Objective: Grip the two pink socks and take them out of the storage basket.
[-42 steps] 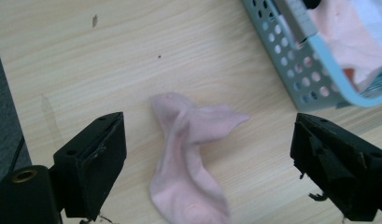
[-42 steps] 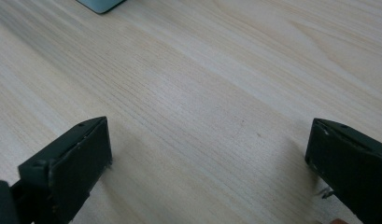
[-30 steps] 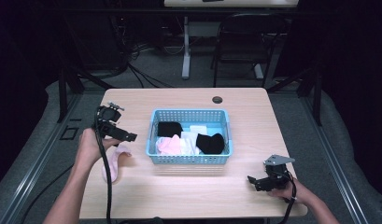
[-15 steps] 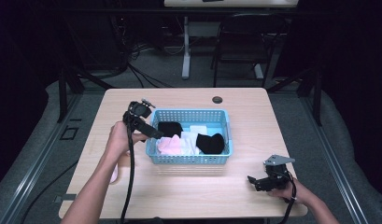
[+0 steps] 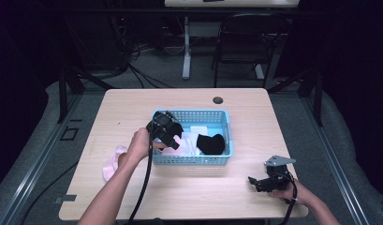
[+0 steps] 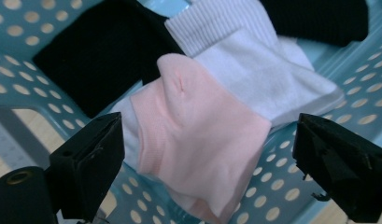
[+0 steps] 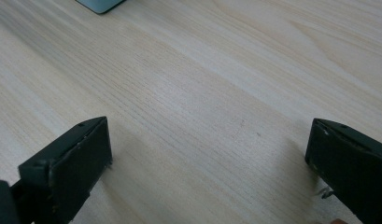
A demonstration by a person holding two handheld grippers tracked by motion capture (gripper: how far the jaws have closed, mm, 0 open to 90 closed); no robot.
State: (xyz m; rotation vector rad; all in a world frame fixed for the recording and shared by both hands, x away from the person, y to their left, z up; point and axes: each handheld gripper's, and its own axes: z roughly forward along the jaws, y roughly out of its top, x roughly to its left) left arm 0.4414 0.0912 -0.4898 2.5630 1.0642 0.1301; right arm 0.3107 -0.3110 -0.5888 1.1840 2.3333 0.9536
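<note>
High view, left gripper (image 5: 173, 140): reaching into the left end of the blue perforated basket (image 5: 224, 157), jaws over a pink sock (image 5: 173, 149) lying inside it.
High view, basket contents: a white sock (image 5: 193, 140) in the middle and a black sock (image 5: 211, 143) toward the right end.
High view, table (image 5: 189, 197): a second pink sock (image 5: 110, 161) lies on the wood just left of the basket, partly behind the person's left hand (image 5: 137, 146).
High view, right gripper (image 5: 257, 183): low over the table's near right corner, well apart from the basket.
Left gripper view: jaws wide, just been closing a little, with the pink sock between them but the pads not on it; the white sock lies partly under it, and another black sock (image 6: 102, 56) lies to its upper left.
Right gripper view: jaws spread wide over bare wood, holding nothing; a basket corner shows at the top edge.
</note>
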